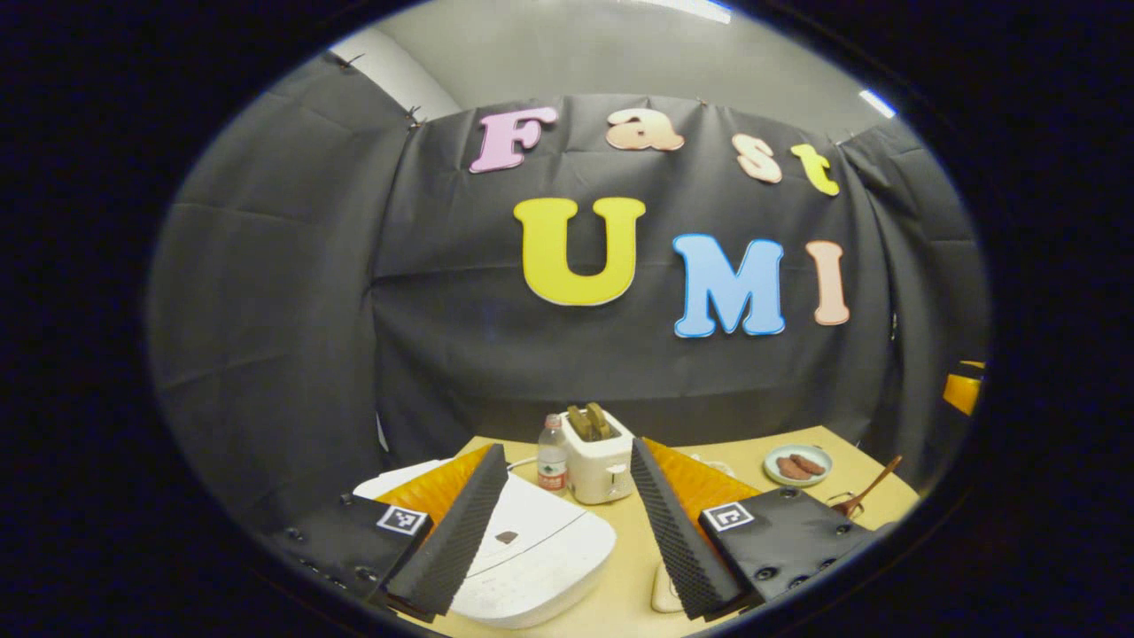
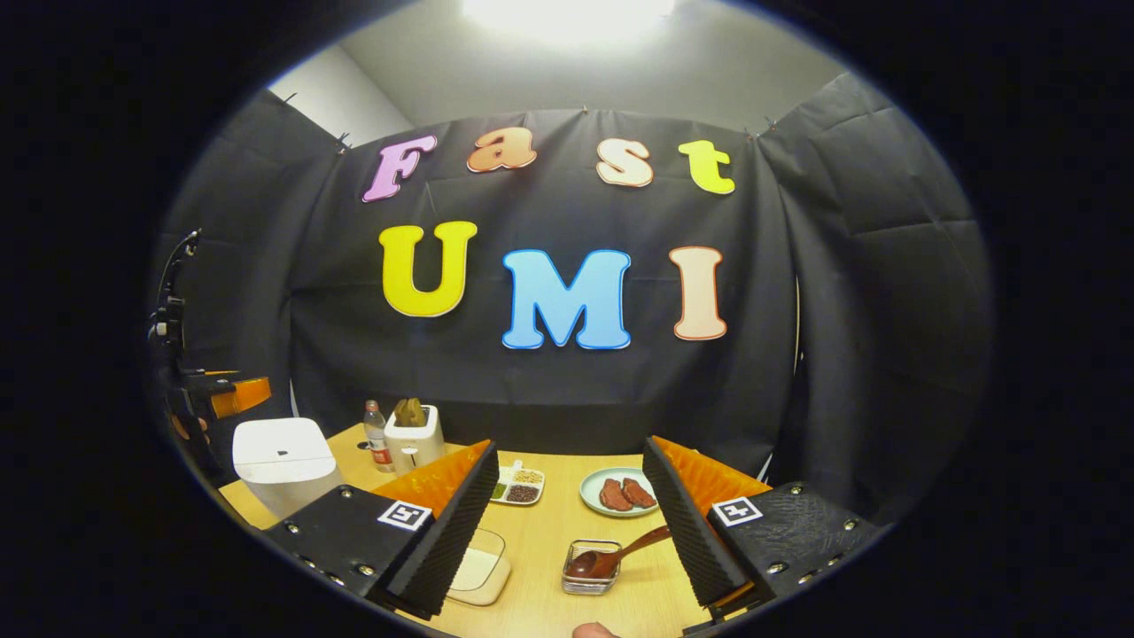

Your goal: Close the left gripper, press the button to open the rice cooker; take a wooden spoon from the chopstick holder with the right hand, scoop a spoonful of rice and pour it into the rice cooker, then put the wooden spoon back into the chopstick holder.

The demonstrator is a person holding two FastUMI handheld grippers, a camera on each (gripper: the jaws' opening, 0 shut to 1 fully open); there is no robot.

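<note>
The white rice cooker (image 1: 532, 549) sits with its lid down right below my left gripper (image 1: 567, 447), which is open and holds nothing. The cooker (image 2: 283, 461) also stands at the table's left in the right gripper view, with the left gripper (image 2: 221, 397) above it. My right gripper (image 2: 569, 445) is open and holds nothing. Between and beyond its fingers a wooden spoon (image 2: 620, 554) leans in a small metal chopstick holder (image 2: 592, 578). A clear box of rice (image 2: 478, 567) lies just left of the holder. The spoon (image 1: 873, 487) is at the far right in the left gripper view.
A white toaster (image 1: 598, 461) and a water bottle (image 1: 552, 456) stand at the back of the wooden table (image 2: 549, 532). A plate of meat slices (image 2: 620, 492) and a small tray of beans (image 2: 518, 486) lie behind the holder. Black cloth walls close the booth.
</note>
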